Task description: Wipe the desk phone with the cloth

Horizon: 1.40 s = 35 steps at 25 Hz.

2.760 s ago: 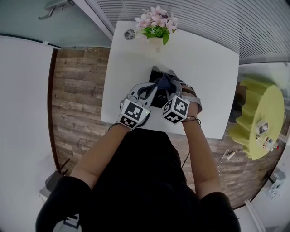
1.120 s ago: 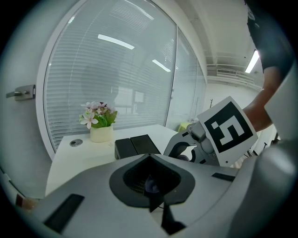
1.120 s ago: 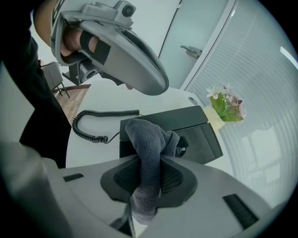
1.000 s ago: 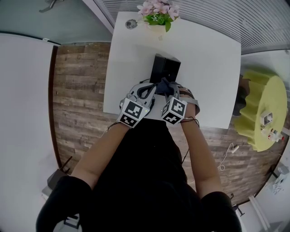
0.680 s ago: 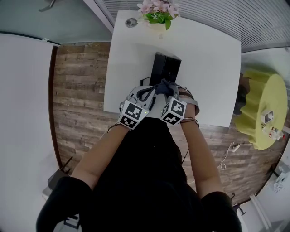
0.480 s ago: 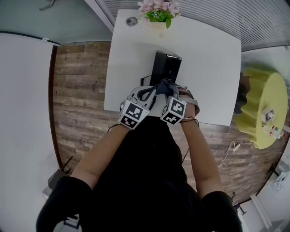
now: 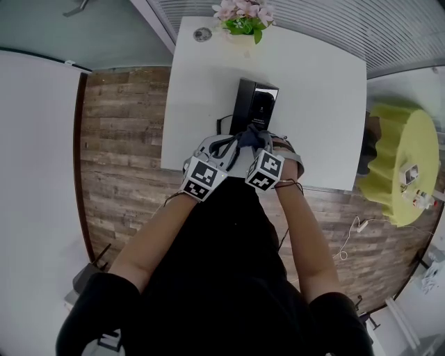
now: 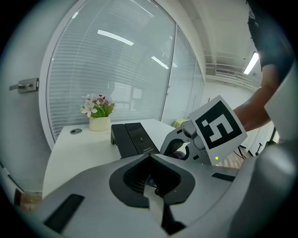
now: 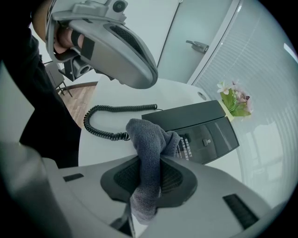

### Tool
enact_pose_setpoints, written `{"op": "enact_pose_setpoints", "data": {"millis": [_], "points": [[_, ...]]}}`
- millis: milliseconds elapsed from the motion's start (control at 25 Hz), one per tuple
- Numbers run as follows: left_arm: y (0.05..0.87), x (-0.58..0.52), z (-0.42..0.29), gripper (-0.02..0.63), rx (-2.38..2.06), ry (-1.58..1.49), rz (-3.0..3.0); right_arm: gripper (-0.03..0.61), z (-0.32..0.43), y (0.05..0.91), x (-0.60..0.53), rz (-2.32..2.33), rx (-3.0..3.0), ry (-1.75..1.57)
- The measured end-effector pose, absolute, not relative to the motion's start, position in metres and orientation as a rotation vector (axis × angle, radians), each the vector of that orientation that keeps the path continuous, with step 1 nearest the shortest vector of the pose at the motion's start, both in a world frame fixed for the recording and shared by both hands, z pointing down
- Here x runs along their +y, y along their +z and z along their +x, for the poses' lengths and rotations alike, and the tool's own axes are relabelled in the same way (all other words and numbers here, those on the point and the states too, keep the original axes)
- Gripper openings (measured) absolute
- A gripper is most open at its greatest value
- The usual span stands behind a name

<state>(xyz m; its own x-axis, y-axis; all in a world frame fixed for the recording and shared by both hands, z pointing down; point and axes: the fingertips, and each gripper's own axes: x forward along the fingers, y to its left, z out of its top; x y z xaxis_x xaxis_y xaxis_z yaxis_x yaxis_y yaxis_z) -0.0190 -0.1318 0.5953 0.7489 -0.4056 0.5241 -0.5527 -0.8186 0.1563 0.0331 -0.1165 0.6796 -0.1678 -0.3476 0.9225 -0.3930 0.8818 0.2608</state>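
A white rectangular table [image 7: 320, 111] stands on a grey-brown wood-plank floor [image 7: 118, 146]. White slatted blinds [image 7: 320, 24] run across the top of the frame. A plain white wall panel [image 7: 35, 181] fills the left. At the right edge sits a round yellow-green side table [image 7: 389, 153] (a few small items on top).

Field notes, head view unless noted.

- White rectangular tabletop [image 7: 323, 104], upper centre of frame.
- Small white pot of pink flowers with green leaves [image 7: 240, 17] at the tabletop's far edge, top centre.
- Round grey grommet [image 7: 202, 34] just left of the pot, set in the table surface.
- Grey-brown wood plank floor [image 7: 118, 139], left of the table and below it.
- Yellow-green round scalloped stool [image 7: 393, 153], right edge. Small items on top of it, too small to tell.
- Thin white cable [image 7: 359, 226] on the floor, lower right.
- Slatted white blinds [image 7: 313, 21] across the top.
- Metal lever door handle [image 8: 23, 85], left edge of the left gripper view.
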Motion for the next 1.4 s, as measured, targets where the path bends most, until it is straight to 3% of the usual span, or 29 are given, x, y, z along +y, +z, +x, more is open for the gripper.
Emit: {"op": "enact_pose_setpoints", "data": {"millis": [480,920,1400], "points": [[0.584,-0.135,-0.039,0.009,-0.811,0.676,2.644,0.093,0.028,0.667,-0.105,0.556,-1.775,0.067],[0.537,-0.190,-0.036,0.009,-0.928,0.581,2.685,0.094,0.031,0.581,-0.180,0.709,-1.813,-0.079],[0.518,-0.249,-0.030,0.009,-1.033,0.547,2.679,0.094,0.030,0.570,-0.239,0.676,-1.823,-0.150]]}}
